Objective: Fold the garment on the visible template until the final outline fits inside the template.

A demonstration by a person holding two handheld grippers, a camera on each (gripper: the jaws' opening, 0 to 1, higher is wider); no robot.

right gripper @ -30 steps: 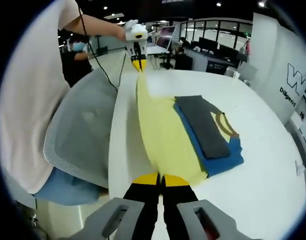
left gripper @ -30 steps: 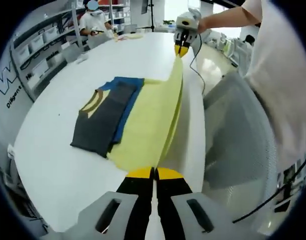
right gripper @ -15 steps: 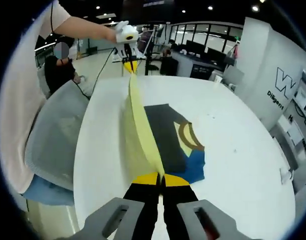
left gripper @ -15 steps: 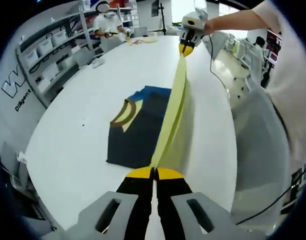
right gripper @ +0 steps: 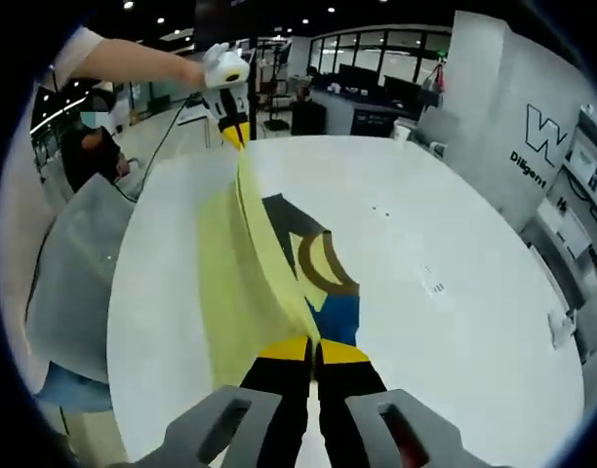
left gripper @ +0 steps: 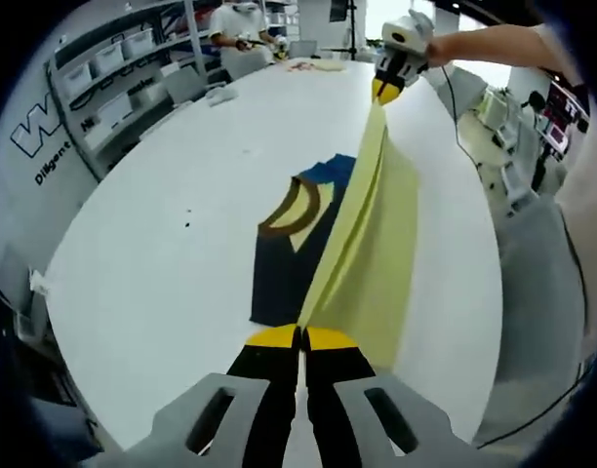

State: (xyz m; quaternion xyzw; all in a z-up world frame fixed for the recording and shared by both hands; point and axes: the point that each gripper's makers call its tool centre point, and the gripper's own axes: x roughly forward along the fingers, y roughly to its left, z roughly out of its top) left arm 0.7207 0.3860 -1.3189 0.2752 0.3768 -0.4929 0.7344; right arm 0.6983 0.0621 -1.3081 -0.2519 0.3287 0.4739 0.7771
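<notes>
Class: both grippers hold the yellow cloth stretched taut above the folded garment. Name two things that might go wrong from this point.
1. The yellow cloth is pinched only at its edge by the left gripper and the right gripper; a slip could drop it unevenly.
2. It hangs beside the folded garment, so sweeping it across might drag or unfold that garment on the white table.

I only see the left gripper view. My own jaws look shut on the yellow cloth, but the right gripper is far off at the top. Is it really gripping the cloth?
Observer: Yes. In the right gripper view, the right gripper is shut on the yellow cloth, pinched right at its tips.
Operator: What lies just past those tips?
Observer: The garment's blue part lies flat on the table, and its tan neckband is just beyond.
Operator: And my gripper, seen from there?
Observer: A hand holds the left gripper up, its yellow tips shut on the cloth's far end.
</notes>
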